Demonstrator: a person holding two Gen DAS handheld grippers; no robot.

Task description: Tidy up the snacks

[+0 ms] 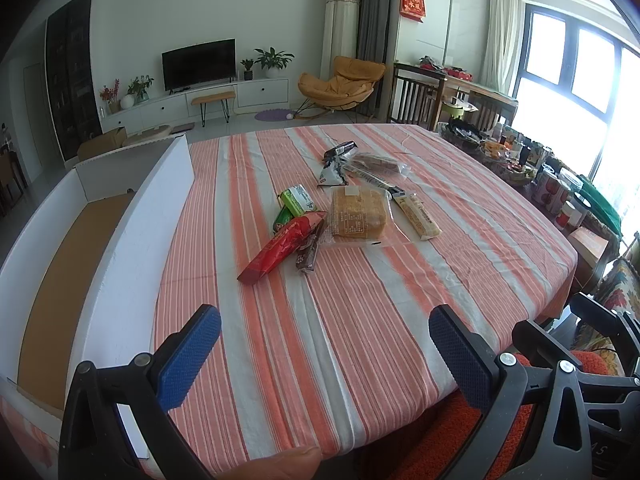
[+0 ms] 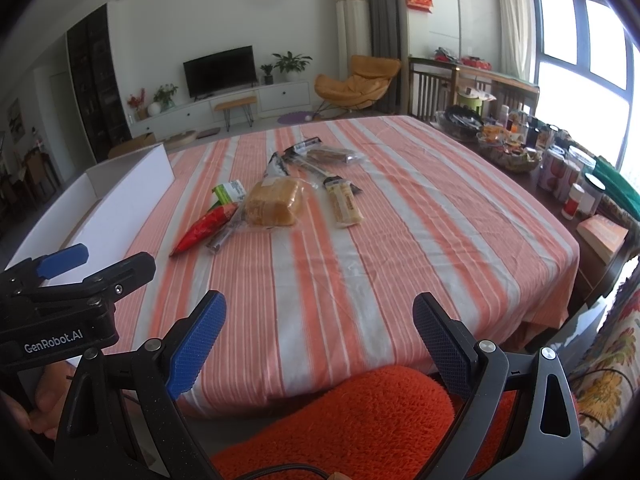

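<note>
Several snacks lie in a loose pile mid-table on the striped cloth [image 1: 360,300]: a wrapped bread loaf [image 1: 358,214] [image 2: 274,204], a red packet [image 1: 282,246] [image 2: 204,228], green packets [image 1: 296,202] [image 2: 228,193], a brown bar [image 1: 308,254], a pale long bar [image 1: 418,216] [image 2: 346,206] and dark wrappers [image 1: 340,152] further back. A white box with a brown floor [image 1: 60,264] [image 2: 120,200] stands at the table's left. My left gripper [image 1: 324,324] is open and empty over the near edge. My right gripper [image 2: 320,316] is open and empty there too.
Baskets, jars and cans [image 2: 560,172] crowd a side surface at the right. An orange fuzzy seat [image 2: 360,420] lies below the grippers. The left gripper's body [image 2: 60,300] shows at the left of the right wrist view. A TV and armchair stand far behind.
</note>
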